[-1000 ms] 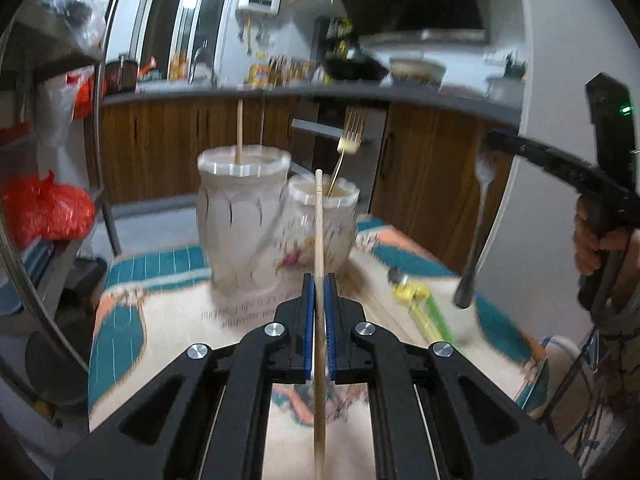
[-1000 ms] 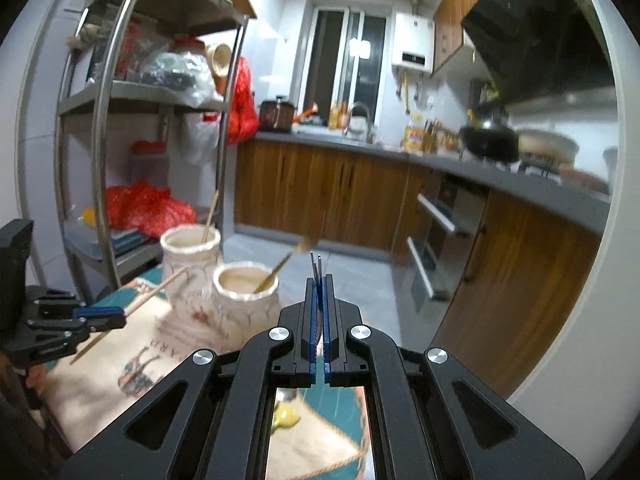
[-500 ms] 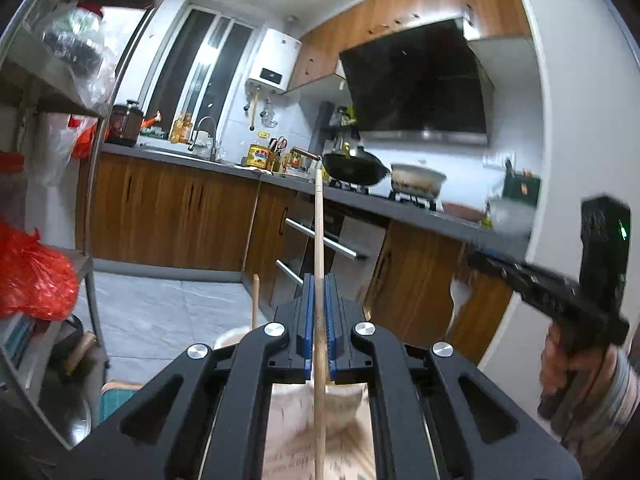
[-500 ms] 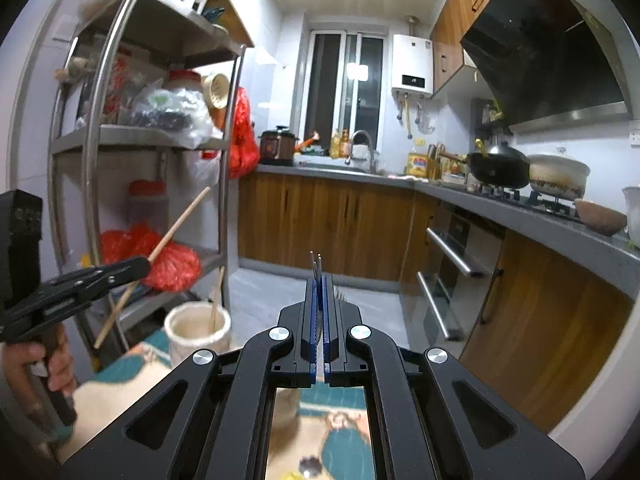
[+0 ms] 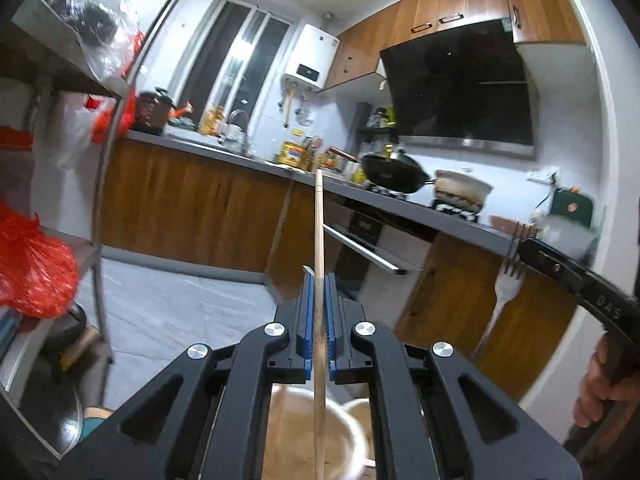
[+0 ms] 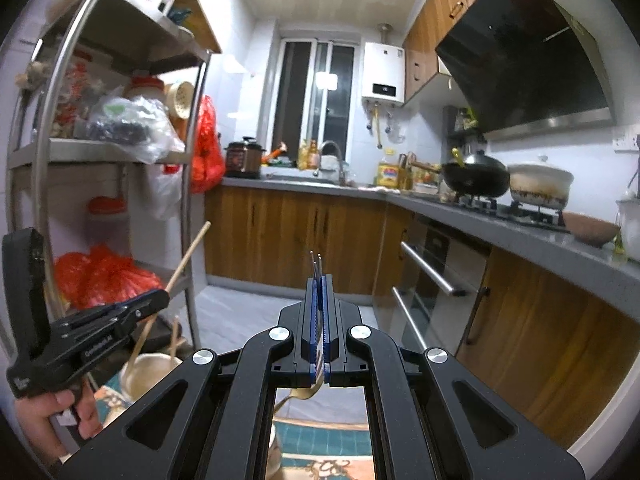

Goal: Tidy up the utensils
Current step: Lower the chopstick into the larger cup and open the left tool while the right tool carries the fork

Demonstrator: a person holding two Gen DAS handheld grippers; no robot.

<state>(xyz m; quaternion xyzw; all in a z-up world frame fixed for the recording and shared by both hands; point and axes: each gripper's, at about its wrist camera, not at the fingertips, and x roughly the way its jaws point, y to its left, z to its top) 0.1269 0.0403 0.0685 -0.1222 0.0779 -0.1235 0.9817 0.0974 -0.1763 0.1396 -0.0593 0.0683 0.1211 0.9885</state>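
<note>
Utensils, two in transit. Holders: large pale cup (image 5: pixel 308 432) directly under the left gripper (image 5: pixel 319 280); smaller cup (image 5: pixel 362 408) touching its right side. Chopstick (image 5: pixel 319 224): wooden, upright, clamped in the left jaws, lower end over the large cup's mouth. Fork (image 6: pixel 317 264): metal, tines up, pinched in the right gripper (image 6: pixel 319 280). Step: carry above holders. Next: lower each handle-first into its cup, then release.

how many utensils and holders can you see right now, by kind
chopsticks: 2, one in the left gripper, one in a holder
forks: 1, in the right gripper
holders: 2
total: 5
</note>
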